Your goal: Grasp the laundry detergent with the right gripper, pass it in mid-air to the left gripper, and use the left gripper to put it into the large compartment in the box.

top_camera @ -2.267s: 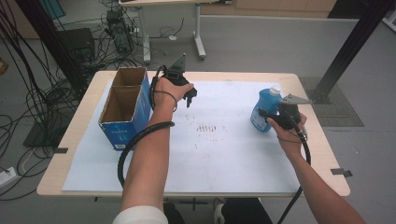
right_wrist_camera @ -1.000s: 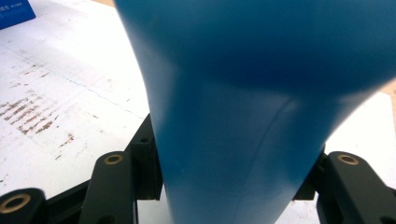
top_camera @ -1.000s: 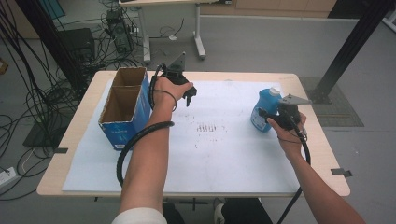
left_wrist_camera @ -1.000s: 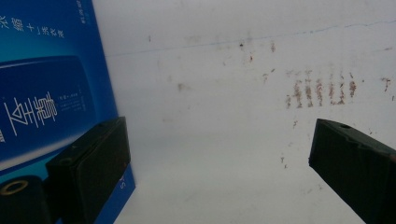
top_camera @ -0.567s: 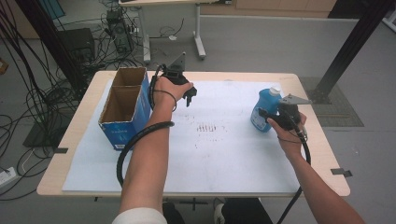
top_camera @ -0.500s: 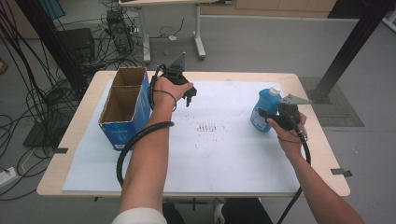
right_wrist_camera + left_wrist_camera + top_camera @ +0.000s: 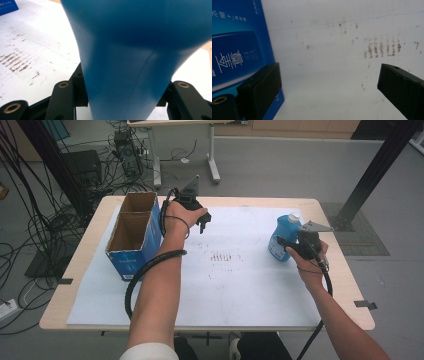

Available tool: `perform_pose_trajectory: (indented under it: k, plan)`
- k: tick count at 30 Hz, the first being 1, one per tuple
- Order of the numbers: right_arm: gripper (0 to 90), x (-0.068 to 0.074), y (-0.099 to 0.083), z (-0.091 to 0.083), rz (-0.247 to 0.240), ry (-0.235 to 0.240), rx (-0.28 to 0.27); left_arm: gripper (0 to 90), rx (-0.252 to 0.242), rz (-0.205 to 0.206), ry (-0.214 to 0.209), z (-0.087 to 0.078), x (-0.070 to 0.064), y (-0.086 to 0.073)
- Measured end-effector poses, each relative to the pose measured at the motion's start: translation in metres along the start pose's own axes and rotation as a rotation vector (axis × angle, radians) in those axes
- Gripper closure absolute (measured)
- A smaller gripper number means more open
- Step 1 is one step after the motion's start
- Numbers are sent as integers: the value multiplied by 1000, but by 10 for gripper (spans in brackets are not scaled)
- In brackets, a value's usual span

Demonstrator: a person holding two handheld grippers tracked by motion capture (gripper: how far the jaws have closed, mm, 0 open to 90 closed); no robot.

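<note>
- High view: the right claw (image 7: 286, 246) is clamped on the lower body of one blue bottle (image 7: 280, 234) with a white cap, which stands near the right edge of the surface (image 7: 90, 265); the left claw (image 7: 203, 223) hovers beside one open cardboard box (image 7: 134, 232) with two compartments, both seemingly empty. So the count is one bottle, one box, two claws, and one white sheet (image 7: 240, 285) with a patch of reddish marks (image 7: 225, 257)
- Left gripper view: the left claw (image 7: 329, 82) stands wide with nothing between its jaws, the box's blue printed side (image 7: 239, 45) just at its left jaw, and the stained sheet (image 7: 332, 62) below
- Right gripper view: the bottle's blue body (image 7: 135, 55) sits deep between the jaws of the right claw (image 7: 125, 100), touching both, so the hold looks seated rather than at the tips
- Judged step: lifting the bottle towards the box. To do it well, keep the squeeze steady, raise it straight before carrying it across, keep it upright, and let the free claw steady the box wall if it shifts
</note>
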State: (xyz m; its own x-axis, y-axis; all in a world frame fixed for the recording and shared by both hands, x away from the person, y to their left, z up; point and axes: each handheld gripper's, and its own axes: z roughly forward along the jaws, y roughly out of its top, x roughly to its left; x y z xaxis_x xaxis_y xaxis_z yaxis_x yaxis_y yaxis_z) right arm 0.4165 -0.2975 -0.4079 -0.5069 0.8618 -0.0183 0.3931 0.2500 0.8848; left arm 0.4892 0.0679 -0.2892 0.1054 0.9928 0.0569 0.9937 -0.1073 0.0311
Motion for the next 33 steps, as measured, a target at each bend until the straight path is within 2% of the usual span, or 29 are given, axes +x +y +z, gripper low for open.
perform_pose_trajectory:
  k: [13, 24, 33]
  plan:
    - [458, 0, 0, 0, 5, -2, 0, 59, -5, -5, -3, -2, 0, 1]
    - [457, -1, 1, 1, 5, 7, 6, 59, -18, 7, -8, -6, 2, 1]
    - [456, 4, 10, 0, -15, 30, 17, 60, -40, 33, -19, -20, 4, -2]
